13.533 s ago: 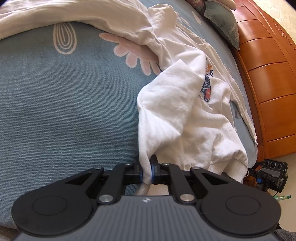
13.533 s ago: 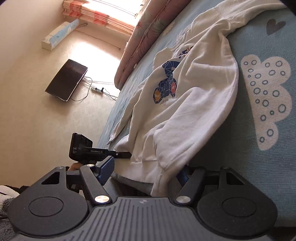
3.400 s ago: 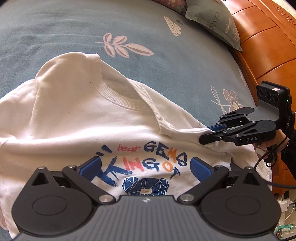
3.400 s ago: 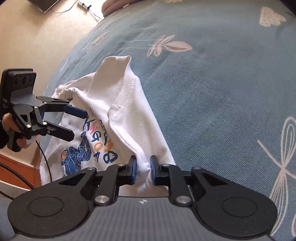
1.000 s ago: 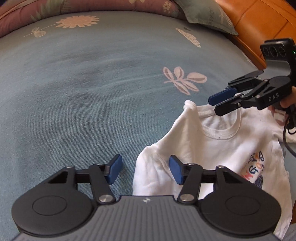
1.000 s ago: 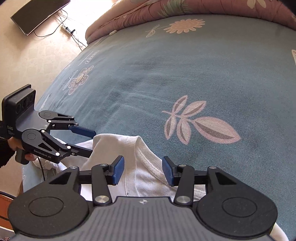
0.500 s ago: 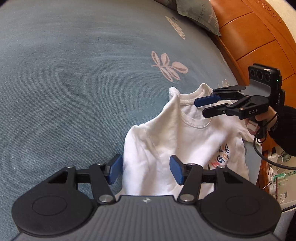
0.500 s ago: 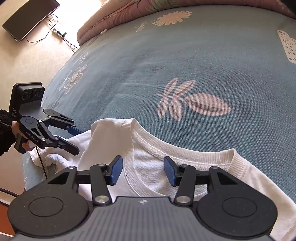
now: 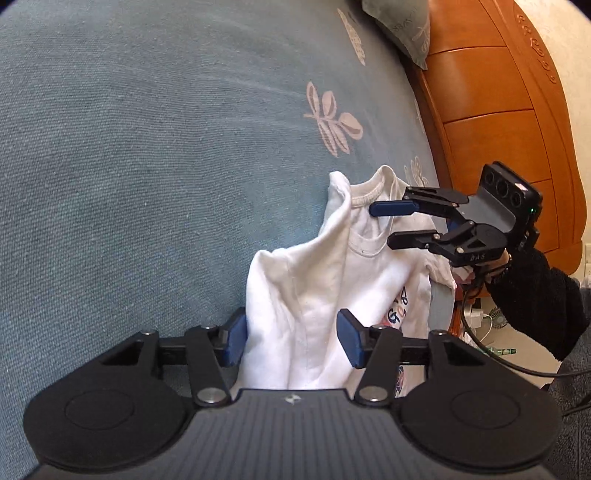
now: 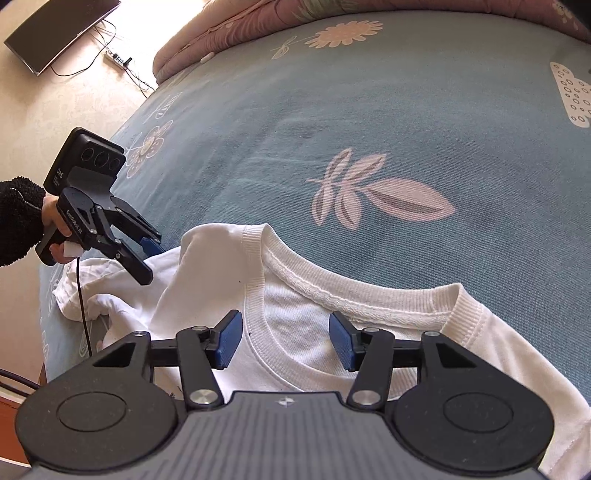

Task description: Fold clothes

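White sweatshirt (image 10: 303,325) of soft cotton knit, ribbed at the round collar, spread on the bed (image 9: 147,147) near its edge; printed lettering partly showing by the hem. Bed cover: teal woven cloth, matte, with pale pink leaf and flower shapes. Left gripper (image 9: 291,341) low over a rumpled, humped fold at the shirt's side, blue-padded fingers (image 9: 236,341) closing with the cloth between them, pads not pressing it yet. Right gripper (image 10: 282,341) above the collar, fingers (image 10: 341,341) parted and opening, ribbed neckline lying between them, nothing grasped. Fuzzy black sleeve (image 9: 535,295) behind the right gripper's handle. Glossy orange wooden headboard (image 9: 498,110) with panelled sections beside the bed; grey pillow (image 9: 402,22) at its corner.
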